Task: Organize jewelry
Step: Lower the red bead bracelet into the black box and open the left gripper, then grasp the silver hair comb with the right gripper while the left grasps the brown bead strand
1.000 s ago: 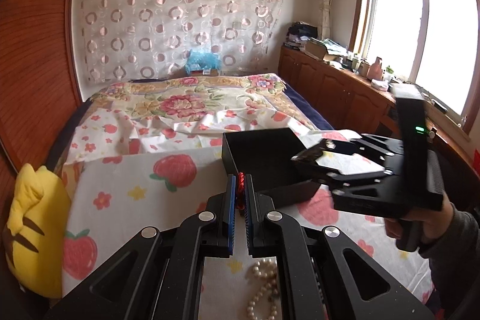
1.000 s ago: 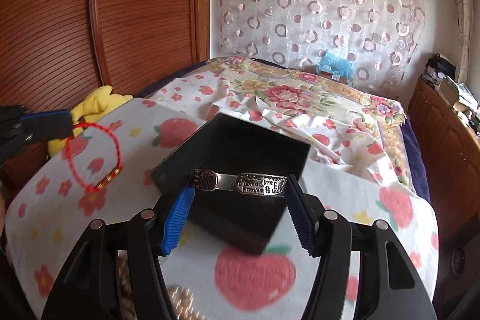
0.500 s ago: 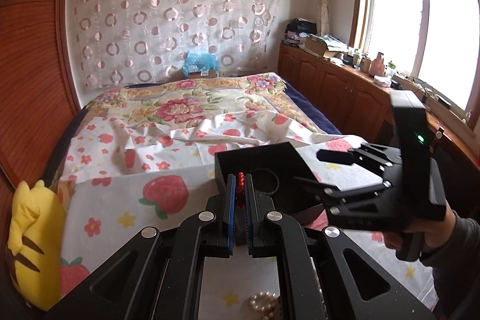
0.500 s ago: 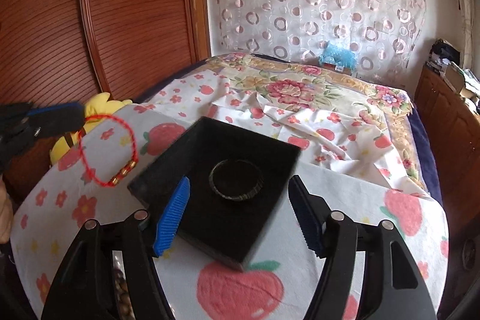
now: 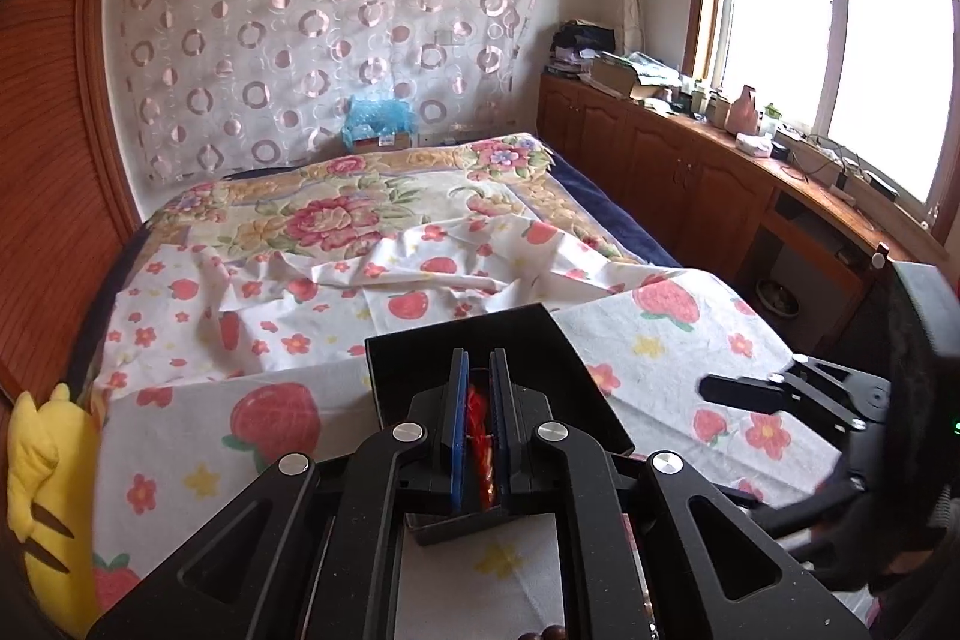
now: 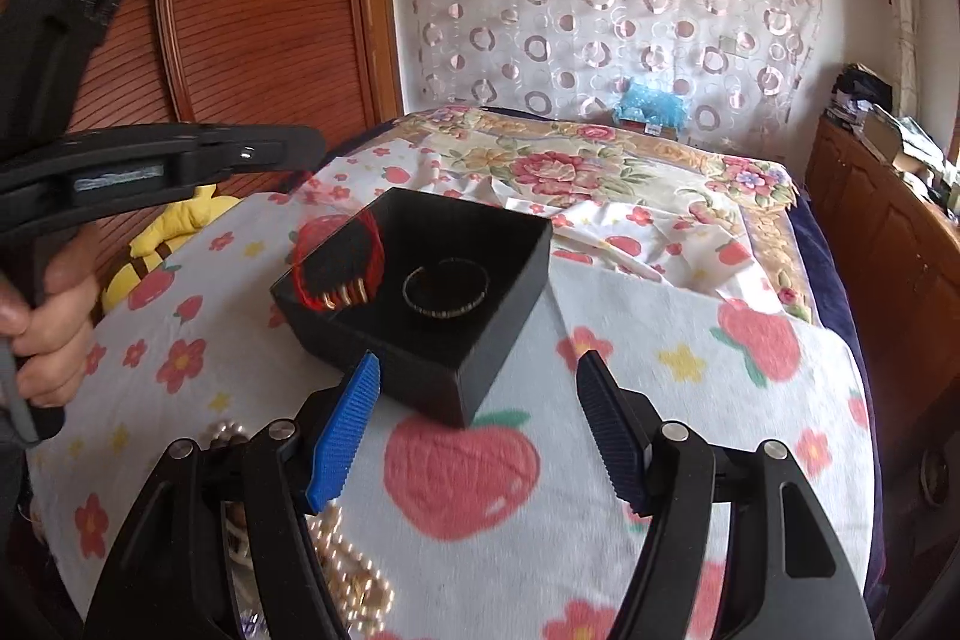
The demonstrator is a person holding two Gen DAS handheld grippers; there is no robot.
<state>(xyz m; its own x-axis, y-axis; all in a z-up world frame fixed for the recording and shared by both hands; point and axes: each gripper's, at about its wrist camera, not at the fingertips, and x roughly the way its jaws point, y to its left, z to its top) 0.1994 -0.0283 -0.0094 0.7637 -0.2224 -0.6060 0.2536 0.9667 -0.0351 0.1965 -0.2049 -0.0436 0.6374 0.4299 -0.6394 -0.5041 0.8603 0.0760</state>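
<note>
A black open box (image 6: 420, 376) sits on the strawberry-print cloth (image 6: 660, 328), with a silver bangle (image 6: 445, 283) lying flat inside. My left gripper (image 5: 477, 358) hangs over the box (image 5: 414, 358). Its blue pads pinch a red cord bracelet (image 5: 480, 430), and the jaws are just opening. In the right wrist view the bracelet (image 6: 339, 253) dangles, blurred, from the left gripper's tip (image 6: 312, 148) over the box's near-left corner, gold beads at its bottom. My right gripper (image 6: 480, 358) is open and empty, just in front of the box.
A pearl strand (image 6: 342, 568) and other beads lie on the cloth near the right gripper's base. A yellow plush (image 5: 48, 490) sits at the bed's left edge by the wooden wardrobe (image 6: 252, 10). Low cabinets (image 5: 690, 172) run along the right under the window.
The right gripper let the silver bangle drop into the box and drew back, open. The left gripper carried the red bracelet rightward until it hung over the box.
</note>
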